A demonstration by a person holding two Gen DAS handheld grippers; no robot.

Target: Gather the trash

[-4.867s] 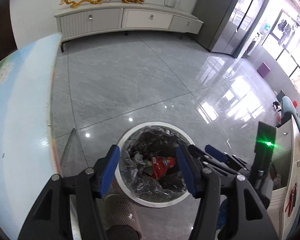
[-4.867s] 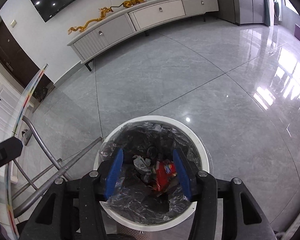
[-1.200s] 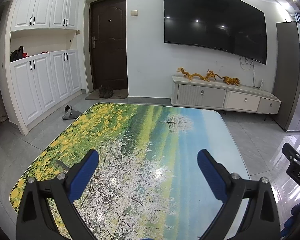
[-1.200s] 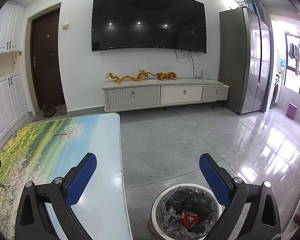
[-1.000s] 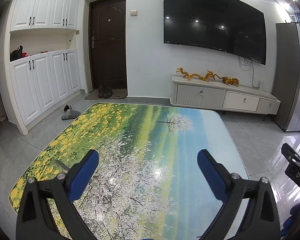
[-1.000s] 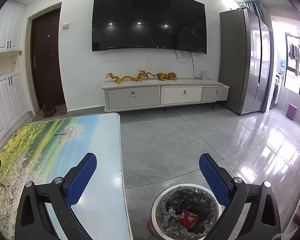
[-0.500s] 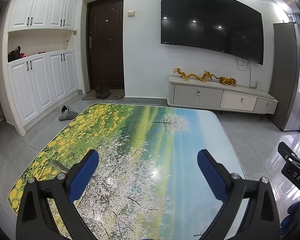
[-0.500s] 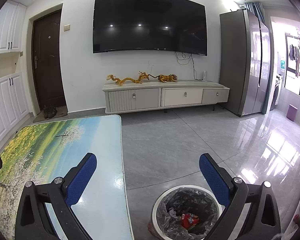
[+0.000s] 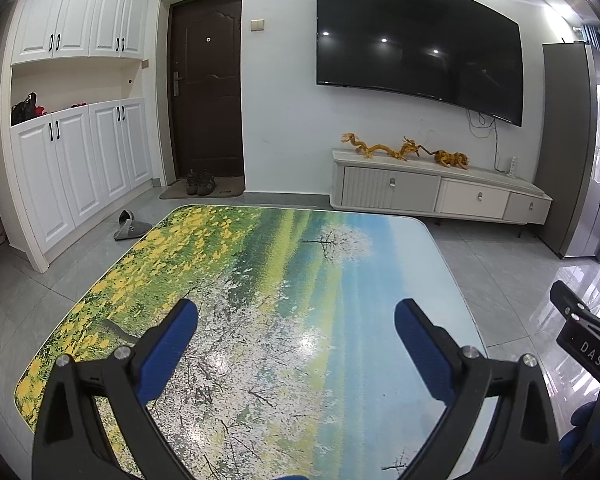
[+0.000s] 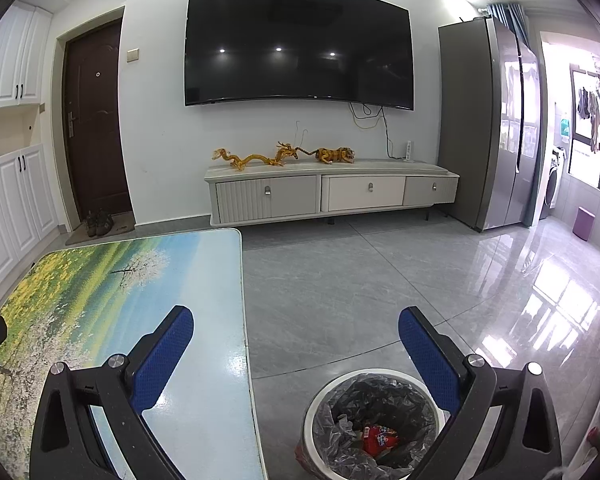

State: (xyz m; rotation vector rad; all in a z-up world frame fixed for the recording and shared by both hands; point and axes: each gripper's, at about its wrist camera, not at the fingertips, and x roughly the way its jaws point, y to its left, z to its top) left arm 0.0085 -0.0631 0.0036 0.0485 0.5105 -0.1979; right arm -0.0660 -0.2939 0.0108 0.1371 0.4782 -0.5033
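A white round trash bin (image 10: 320, 396) with a black liner stands on the floor right of the table, low in the right wrist view. Inside it lie a red wrapper (image 10: 378, 438) and crumpled scraps. My right gripper (image 10: 296, 330) is open and empty, held high above the table's right edge and the bin. My left gripper (image 9: 296, 320) is open and empty above the table (image 9: 284, 280), whose top is printed with a flowering landscape. No trash shows on the table top. Part of the right gripper (image 9: 584, 336) shows at the right edge of the left wrist view.
A low TV cabinet (image 10: 332, 192) with gold dragon figures stands at the far wall under a wall TV (image 10: 300, 44). A grey fridge (image 10: 484, 124) is at the right. White cupboards (image 9: 80, 152), a dark door (image 9: 206, 88), shoes and a slipper (image 9: 130, 226) are at the left.
Both grippers have risen from right over the bin to high above the table and opened wide. Over the last second the views shift only slightly.
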